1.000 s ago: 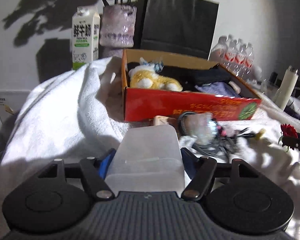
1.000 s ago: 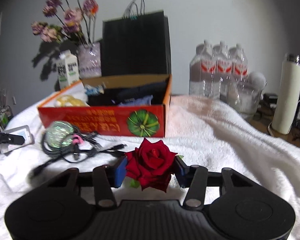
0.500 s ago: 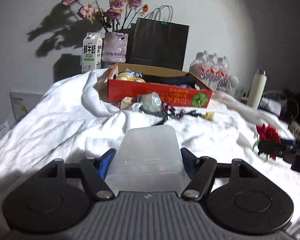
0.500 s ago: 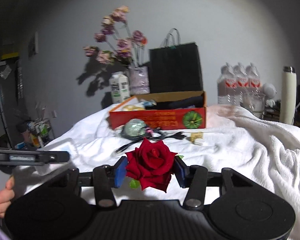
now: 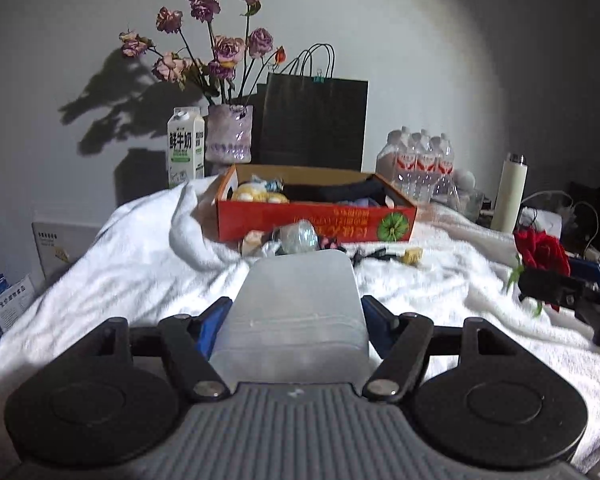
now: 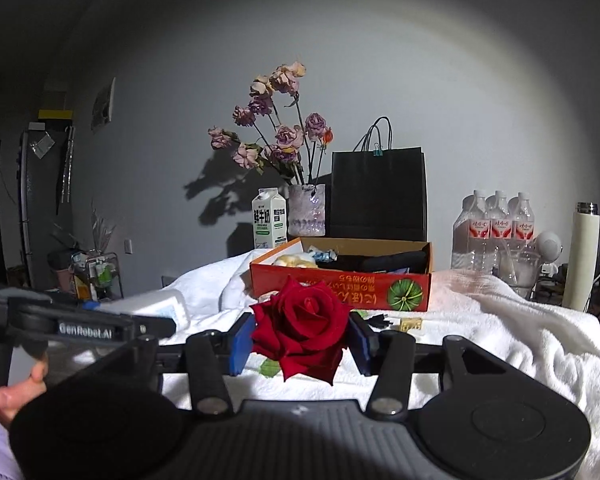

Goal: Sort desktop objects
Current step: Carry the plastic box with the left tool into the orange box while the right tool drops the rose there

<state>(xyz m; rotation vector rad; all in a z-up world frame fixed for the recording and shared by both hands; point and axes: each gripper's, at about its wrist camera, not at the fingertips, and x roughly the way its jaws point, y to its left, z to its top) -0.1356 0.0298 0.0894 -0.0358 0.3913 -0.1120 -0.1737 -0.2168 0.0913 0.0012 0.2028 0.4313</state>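
Both tongs, backed off from the red box (image 5: 315,220), grip a translucent case (image 5: 296,304) and rose (image 6: 300,328).

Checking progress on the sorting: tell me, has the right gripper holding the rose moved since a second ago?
Yes. The right gripper, shut on the red rose, has pulled back: the orange box looks smaller and farther than before.

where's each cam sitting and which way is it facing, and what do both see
Left wrist: on the left gripper, facing the orange box across the white towel; its fingers clamp a translucent container.
Right wrist: on the right gripper, facing the same box; its fingers clamp a red rose, a hand at left.
Shared: box, black bag, vase.
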